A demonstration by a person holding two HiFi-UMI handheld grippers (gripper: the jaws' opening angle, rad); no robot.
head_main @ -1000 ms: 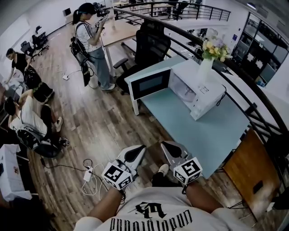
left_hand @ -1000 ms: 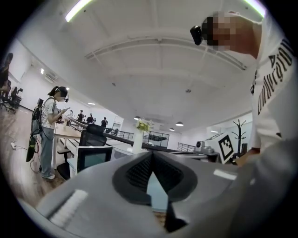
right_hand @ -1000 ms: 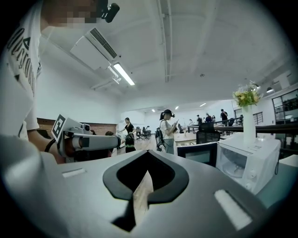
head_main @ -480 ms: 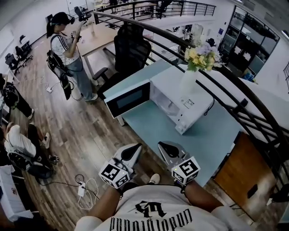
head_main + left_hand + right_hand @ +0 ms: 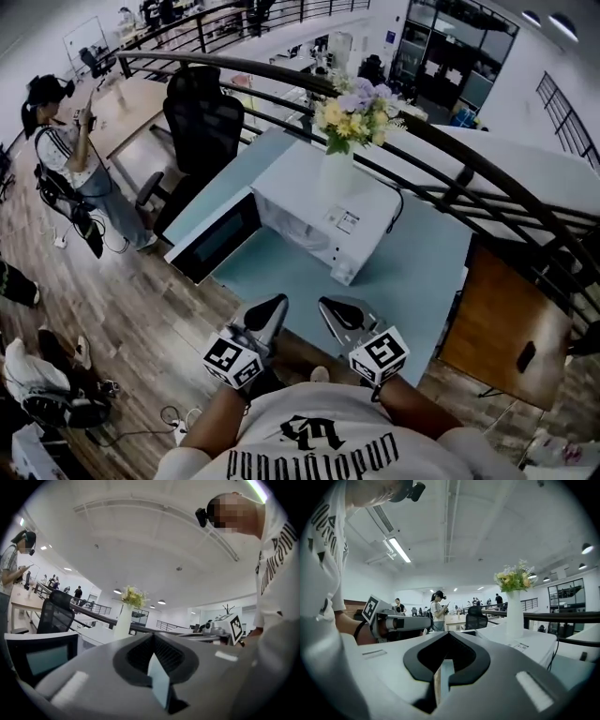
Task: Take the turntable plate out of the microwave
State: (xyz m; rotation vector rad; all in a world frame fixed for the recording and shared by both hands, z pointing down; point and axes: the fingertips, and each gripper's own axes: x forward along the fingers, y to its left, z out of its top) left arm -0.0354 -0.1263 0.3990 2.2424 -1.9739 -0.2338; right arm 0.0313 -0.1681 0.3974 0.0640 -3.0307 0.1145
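Both grippers — left [image 5: 267, 314] and right [image 5: 336, 313] — are clenched and empty, held level near the table [image 5: 422, 272] edge; the microwave [image 5: 323, 220] door [image 5: 216, 242] hangs open.

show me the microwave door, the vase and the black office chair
microwave door [image 5: 217, 238]: head view, on its dark window pane
vase [image 5: 337, 175]: head view, on its white body
black office chair [image 5: 199, 114]: head view, on its backrest

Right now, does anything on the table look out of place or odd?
Nothing looks spilled or damaged. Only one oddity: a vase of flowers stands upright on top of the microwave, whose door hangs wide open.
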